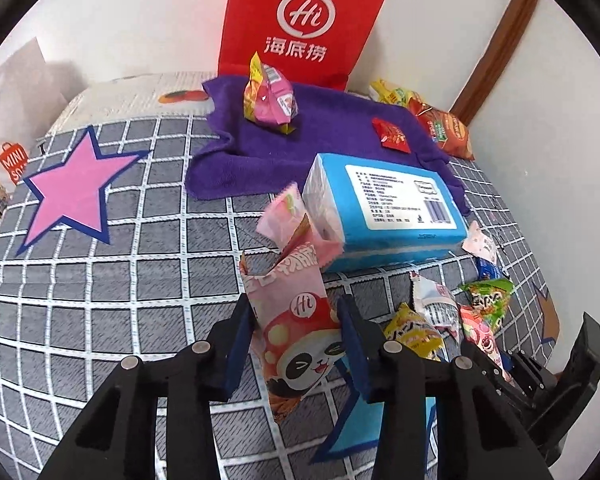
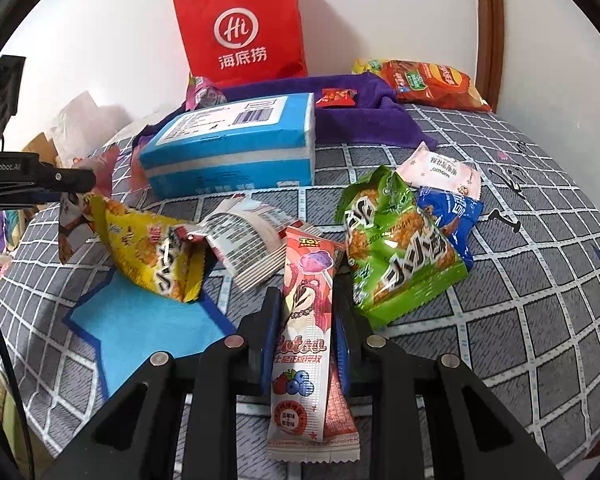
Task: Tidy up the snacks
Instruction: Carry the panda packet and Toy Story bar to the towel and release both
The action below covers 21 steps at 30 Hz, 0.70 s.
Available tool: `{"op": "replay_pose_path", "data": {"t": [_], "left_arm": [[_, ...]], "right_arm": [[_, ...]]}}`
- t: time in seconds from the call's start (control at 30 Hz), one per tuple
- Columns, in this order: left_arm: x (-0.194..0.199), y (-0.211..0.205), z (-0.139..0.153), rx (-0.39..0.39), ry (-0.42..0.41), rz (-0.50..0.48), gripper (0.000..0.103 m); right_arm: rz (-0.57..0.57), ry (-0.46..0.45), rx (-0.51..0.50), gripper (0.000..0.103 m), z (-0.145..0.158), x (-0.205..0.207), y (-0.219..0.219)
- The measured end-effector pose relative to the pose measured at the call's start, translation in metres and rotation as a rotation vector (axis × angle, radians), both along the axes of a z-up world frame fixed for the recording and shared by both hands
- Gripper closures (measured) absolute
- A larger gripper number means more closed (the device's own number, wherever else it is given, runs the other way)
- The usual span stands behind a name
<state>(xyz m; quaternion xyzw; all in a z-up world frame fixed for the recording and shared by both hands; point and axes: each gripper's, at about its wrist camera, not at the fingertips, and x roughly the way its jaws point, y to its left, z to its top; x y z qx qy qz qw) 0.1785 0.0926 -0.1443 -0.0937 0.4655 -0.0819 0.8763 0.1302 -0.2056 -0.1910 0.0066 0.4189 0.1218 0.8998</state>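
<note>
Left tool (image 1: 296, 336) clamps the panda snack packet (image 1: 296, 320), blue tissue pack (image 1: 384, 208) at 1 o'clock. Right tool (image 2: 306, 332) clamps the Lotso packet (image 2: 304, 344) (upright); green snack bag (image 2: 396, 248) at 1 o'clock.

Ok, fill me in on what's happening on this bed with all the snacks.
A person is sorting snacks with a handheld claw in each hand. The left claw is shut on a pink panda snack packet, and the right claw is shut on a pink Lotso candy packet. Other packets lie loose on the grid-pattern bedspread near a blue tissue pack. A pink snack bag and a small red packet sit on the purple towel.
</note>
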Motion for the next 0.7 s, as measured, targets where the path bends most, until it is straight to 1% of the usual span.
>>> {"op": "replay_pose_path", "data": {"t": [0.03, 0.1, 0.23, 0.37, 0.53, 0.6, 0.7], "left_arm": [[-0.002, 0.000, 0.002, 0.001, -0.004, 0.000, 0.064], [-0.006, 0.002, 0.007, 0.000, -0.020, -0.004, 0.064], [-0.009, 0.003, 0.016, -0.001, -0.041, -0.013, 0.064], [-0.007, 0.003, 0.024, -0.002, -0.059, -0.013, 0.064], [0.004, 0.003, 0.034, -0.004, -0.073, -0.008, 0.064], [0.010, 0.001, 0.039, 0.000, -0.076, -0.009, 0.064], [0.020, -0.001, 0.048, 0.014, -0.090, -0.008, 0.064]], "right_arm": [[0.004, 0.005, 0.023, 0.079, 0.003, -0.002, -0.001], [0.010, -0.001, 0.030, 0.079, 0.010, -0.005, 0.001], [0.043, -0.049, 0.003, 0.079, 0.033, -0.013, 0.010], [0.074, -0.077, -0.007, 0.079, 0.056, -0.012, 0.018], [0.071, -0.099, 0.025, 0.079, 0.081, 0.003, 0.017], [0.063, -0.102, 0.044, 0.079, 0.091, 0.013, 0.014], [0.037, -0.110, 0.045, 0.079, 0.105, 0.033, 0.010]]}}
